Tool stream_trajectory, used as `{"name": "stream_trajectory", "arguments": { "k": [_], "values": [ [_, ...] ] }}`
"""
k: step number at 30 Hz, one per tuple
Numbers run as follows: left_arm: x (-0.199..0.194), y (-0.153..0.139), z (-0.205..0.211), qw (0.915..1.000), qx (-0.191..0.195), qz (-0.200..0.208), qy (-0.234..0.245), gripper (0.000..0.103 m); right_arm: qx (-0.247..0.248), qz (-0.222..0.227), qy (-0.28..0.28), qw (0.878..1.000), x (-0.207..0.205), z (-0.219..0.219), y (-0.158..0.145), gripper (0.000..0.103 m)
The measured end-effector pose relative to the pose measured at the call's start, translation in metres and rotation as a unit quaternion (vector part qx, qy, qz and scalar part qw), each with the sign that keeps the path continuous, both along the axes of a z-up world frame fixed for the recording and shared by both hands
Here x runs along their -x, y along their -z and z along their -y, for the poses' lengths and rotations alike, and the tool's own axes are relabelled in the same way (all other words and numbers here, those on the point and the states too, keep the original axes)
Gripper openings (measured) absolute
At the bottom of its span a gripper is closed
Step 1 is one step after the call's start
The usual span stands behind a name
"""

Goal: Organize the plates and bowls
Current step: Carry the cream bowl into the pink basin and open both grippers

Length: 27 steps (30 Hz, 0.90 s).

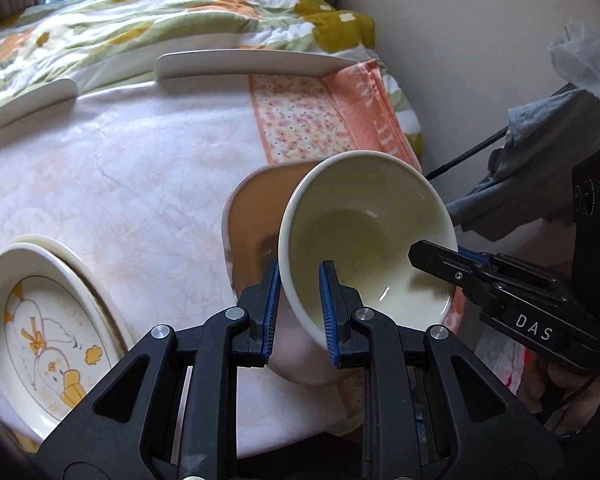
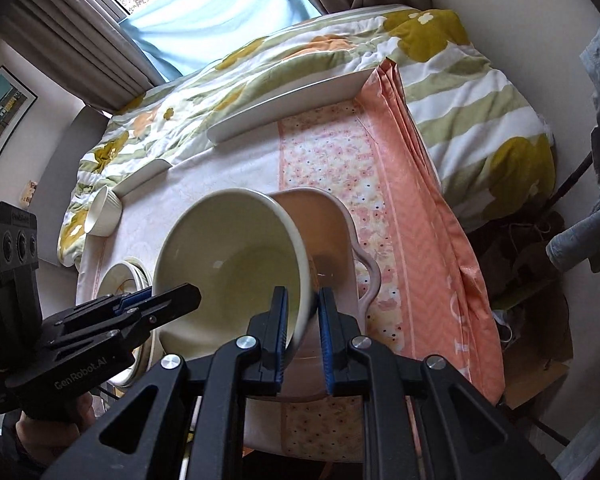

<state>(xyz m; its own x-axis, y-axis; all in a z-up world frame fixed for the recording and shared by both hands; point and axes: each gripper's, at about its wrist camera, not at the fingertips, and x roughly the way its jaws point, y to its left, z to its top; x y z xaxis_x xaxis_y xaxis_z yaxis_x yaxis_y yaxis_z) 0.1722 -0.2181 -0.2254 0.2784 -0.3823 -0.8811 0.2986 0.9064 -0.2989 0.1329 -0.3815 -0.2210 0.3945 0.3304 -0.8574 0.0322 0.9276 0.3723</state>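
Note:
A cream bowl [image 1: 364, 236] [image 2: 236, 256] is held tilted above a pink handled dish [image 1: 252, 232] [image 2: 336, 236] on the cloth-covered table. My left gripper [image 1: 300, 300] is shut on the bowl's near-left rim; it shows at the left of the right wrist view [image 2: 168, 300]. My right gripper [image 2: 304, 312] is shut on the bowl's opposite rim; it shows at the right of the left wrist view [image 1: 440, 260]. A stack of plates with a duck picture [image 1: 48, 320] [image 2: 124, 280] lies to the left. A small white ramekin [image 2: 102, 216] stands at the far left.
A long white platter [image 1: 252, 64] [image 2: 288, 108] and a second white plate [image 1: 32, 100] [image 2: 144, 178] lie at the table's far edge against a flowered quilt [image 1: 140, 16]. An orange cloth [image 2: 420, 216] hangs over the right edge. Grey clothing [image 1: 540, 140] hangs on the right.

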Motion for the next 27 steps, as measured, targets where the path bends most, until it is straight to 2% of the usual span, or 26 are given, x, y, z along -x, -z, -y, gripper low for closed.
{"name": "stream_trajectory", "arguments": {
  "k": [4, 7, 12, 19, 27],
  "values": [
    [-0.005, 0.01, 0.009, 0.9989, -0.045, -0.002, 0.015, 0.017, 0.033, -0.005, -0.02, 0.999, -0.004, -0.011, 0.009, 0.014],
    [-0.01, 0.016, 0.014, 0.9977, -0.064, -0.004, 0.025, 0.017, 0.047, -0.009, -0.024, 0.999, -0.005, -0.014, 0.016, 0.014],
    [-0.013, 0.024, 0.022, 0.9936, -0.108, -0.002, 0.033, 0.017, 0.042, -0.021, -0.018, 0.999, -0.009, -0.011, 0.024, 0.014],
    [-0.012, 0.024, 0.03, 0.9897, -0.136, 0.008, 0.042, 0.017, 0.037, -0.019, -0.016, 0.999, -0.009, -0.009, 0.022, 0.014],
    [-0.012, 0.017, 0.025, 0.9916, -0.125, 0.013, 0.031, 0.017, 0.037, -0.015, -0.018, 0.999, -0.007, -0.008, 0.019, 0.014]
  ]
}}
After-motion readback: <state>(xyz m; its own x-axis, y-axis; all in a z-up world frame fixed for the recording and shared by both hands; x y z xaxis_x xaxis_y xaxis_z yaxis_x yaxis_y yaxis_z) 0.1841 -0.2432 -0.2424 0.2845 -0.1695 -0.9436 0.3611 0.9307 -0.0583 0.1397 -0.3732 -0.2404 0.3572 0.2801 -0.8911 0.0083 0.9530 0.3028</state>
